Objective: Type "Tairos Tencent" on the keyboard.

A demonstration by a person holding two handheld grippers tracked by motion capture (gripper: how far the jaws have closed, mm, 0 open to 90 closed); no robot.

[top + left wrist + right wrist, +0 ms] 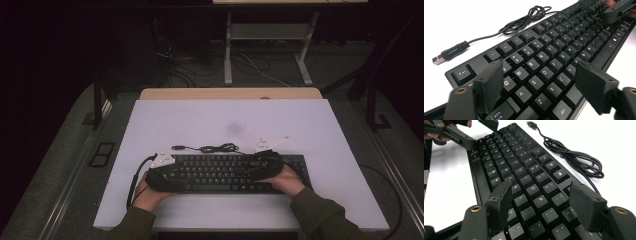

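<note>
A black keyboard (220,172) lies flat on the white tabletop (230,120), near its front edge. Its black cable (217,148) lies bundled just behind it and ends in a USB plug (177,147). My left gripper (181,176) hovers low over the keyboard's left end, jaws apart above the letter keys (541,66) with nothing pinched. My right gripper (246,169) sits over the right end, jaws also spread above the keys (541,186). The left gripper view shows the keyboard (554,50), the cable (524,20) and the plug (439,58). The right gripper view shows the cable (574,157).
A person's hands and green sleeves (320,215) come in from the bottom edge. A strip of wooden desk (230,93) shows behind the white top. Farther back on the dark floor stand a desk frame (270,45) and loose cables (190,70). Bare white surface lies behind and beside the keyboard.
</note>
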